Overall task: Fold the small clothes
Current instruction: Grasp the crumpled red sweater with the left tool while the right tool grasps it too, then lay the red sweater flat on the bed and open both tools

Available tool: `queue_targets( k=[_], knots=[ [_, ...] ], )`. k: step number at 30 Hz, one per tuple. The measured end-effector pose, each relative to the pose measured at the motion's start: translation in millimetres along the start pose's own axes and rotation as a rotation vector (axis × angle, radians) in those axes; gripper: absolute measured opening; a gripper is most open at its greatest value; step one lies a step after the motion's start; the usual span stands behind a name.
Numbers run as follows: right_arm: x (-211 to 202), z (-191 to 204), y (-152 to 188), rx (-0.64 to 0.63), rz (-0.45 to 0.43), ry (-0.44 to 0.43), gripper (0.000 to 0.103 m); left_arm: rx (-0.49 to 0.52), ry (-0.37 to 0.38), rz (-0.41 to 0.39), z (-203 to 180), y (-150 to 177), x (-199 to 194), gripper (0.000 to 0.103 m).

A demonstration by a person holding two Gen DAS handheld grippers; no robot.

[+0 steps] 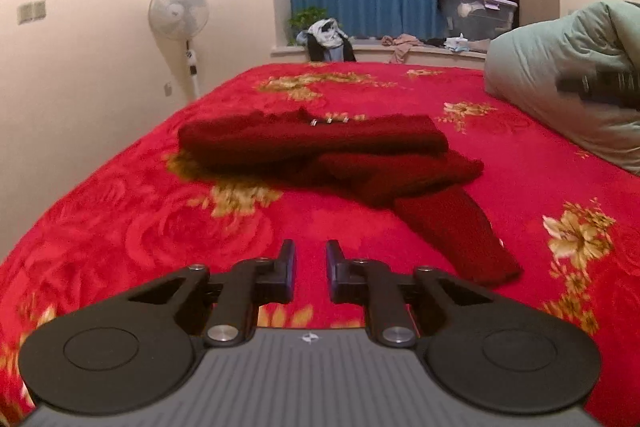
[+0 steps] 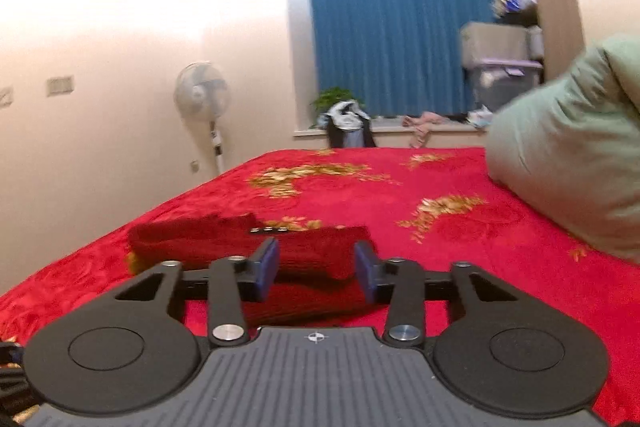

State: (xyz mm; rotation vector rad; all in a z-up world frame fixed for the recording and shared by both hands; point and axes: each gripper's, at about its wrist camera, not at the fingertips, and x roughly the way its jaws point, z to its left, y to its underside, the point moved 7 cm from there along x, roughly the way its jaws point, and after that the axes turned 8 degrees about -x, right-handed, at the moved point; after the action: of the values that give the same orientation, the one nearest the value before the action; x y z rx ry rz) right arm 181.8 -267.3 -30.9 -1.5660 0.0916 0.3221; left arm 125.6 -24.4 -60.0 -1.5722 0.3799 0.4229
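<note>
A dark red knitted sweater (image 1: pixel 312 143) lies partly folded in the middle of the red flowered bedspread (image 1: pixel 120 227). One sleeve (image 1: pixel 460 239) trails toward me on the right. My left gripper (image 1: pixel 311 259) hovers over bare bedspread short of the sweater, its jaws nearly together with a narrow empty gap. In the right wrist view the sweater (image 2: pixel 240 243) lies just beyond and below my right gripper (image 2: pixel 316 263), which stands open at a moderate width with nothing pinched. A dark blurred piece at the right edge of the left wrist view looks like the right gripper (image 1: pixel 600 87).
A pale green quilt (image 1: pixel 560 75) is bunched on the bed's right side. A standing fan (image 1: pixel 179 11) is by the left wall. Beyond the bed's far edge are a window ledge with clothes (image 1: pixel 400 45), a blue curtain and storage boxes (image 1: pixel 476 11).
</note>
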Motion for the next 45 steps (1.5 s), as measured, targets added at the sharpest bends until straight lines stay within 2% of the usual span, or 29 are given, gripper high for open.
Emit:
queue_targets(
  k=[3, 9, 11, 12, 14, 15, 16, 17, 20, 22, 23, 24, 25, 26, 29, 32, 36, 39, 40, 43, 45],
  knots=[
    [17.4, -17.6, 16.5, 0.063, 0.066, 0.048, 0.030, -0.015, 0.014, -0.001, -17.2, -23.5, 28.3, 0.017],
    [26.1, -35.1, 3.9, 0.087, 0.050, 0.046, 0.030, -0.090, -0.001, 0.032, -56.6, -76.7, 114.2, 0.018],
    [30.9, -45.6, 1.1, 0.132, 0.064, 0.040, 0.030, -0.120, 0.000, 0.048, -70.2, -92.4, 146.0, 0.024],
    [32.1, -51.4, 1.4, 0.150, 0.071, 0.041, 0.030, -0.133, -0.004, 0.062, -76.8, -98.8, 164.0, 0.029],
    [34.2, -60.7, -1.0, 0.176, 0.077, 0.054, 0.030, -0.154, -0.033, 0.079, -88.1, -110.8, 195.6, 0.060],
    [34.4, -65.5, -1.2, 0.189, 0.080, 0.063, 0.030, -0.166, -0.043, 0.082, -93.7, -117.2, 209.7, 0.067],
    [34.9, -68.6, -1.2, 0.200, 0.082, 0.071, 0.030, -0.171, -0.052, 0.086, -101.2, -123.3, 226.9, 0.083],
    [35.8, -72.7, -0.9, 0.212, 0.083, 0.079, 0.031, -0.168, -0.064, 0.095, -109.3, -127.3, 242.3, 0.092],
    [41.2, -82.1, 1.4, 0.238, 0.097, 0.084, 0.031, -0.182, -0.111, 0.146, -127.1, -130.8, 285.8, 0.092],
    [44.0, -85.7, 3.9, 0.247, 0.109, 0.086, 0.031, -0.167, -0.097, 0.231, -136.7, -121.5, 315.2, 0.092],
    [44.8, -85.8, 6.1, 0.248, 0.119, 0.086, 0.031, -0.116, -0.106, 0.284, -140.9, -112.9, 327.8, 0.087],
    [45.5, -86.3, 8.4, 0.249, 0.128, 0.085, 0.031, -0.055, -0.118, 0.267, -141.7, -109.5, 330.0, 0.077],
    [47.2, -86.9, 10.0, 0.252, 0.135, 0.082, 0.031, -0.022, -0.113, 0.239, -140.7, -109.9, 325.8, 0.040],
    [48.1, -87.6, 10.4, 0.253, 0.140, 0.080, 0.031, -0.006, -0.098, 0.232, -137.0, -111.6, 318.7, 0.020],
    [51.5, -86.4, 11.6, 0.253, 0.152, 0.079, 0.031, -0.042, -0.023, 0.188, -109.9, -114.7, 275.5, 0.016],
    [51.7, -82.4, 12.1, 0.259, 0.156, 0.070, 0.031, 0.027, 0.015, 0.097, -76.0, -110.9, 207.7, 0.015],
    [48.7, -69.1, 14.9, 0.227, 0.160, 0.041, 0.031, 0.068, 0.073, 0.078, -2.5, -75.5, 106.4, 0.015],
    [44.4, -60.3, 20.0, 0.222, 0.159, 0.023, 0.027, 0.144, 0.076, 0.117, 52.7, -34.0, 49.9, 0.014],
    [42.8, -56.8, 23.3, 0.225, 0.164, 0.018, 0.026, 0.140, 0.070, 0.148, 76.7, -21.4, 36.7, 0.014],
    [34.6, -46.8, 37.9, 0.241, 0.186, 0.001, 0.026, 0.071, 0.067, 0.271, 145.5, 1.7, 14.2, 0.015],
    [28.2, -40.3, 48.4, 0.245, 0.200, -0.009, 0.029, 0.010, 0.090, 0.360, 179.7, 4.3, 10.4, 0.024]
  ],
)
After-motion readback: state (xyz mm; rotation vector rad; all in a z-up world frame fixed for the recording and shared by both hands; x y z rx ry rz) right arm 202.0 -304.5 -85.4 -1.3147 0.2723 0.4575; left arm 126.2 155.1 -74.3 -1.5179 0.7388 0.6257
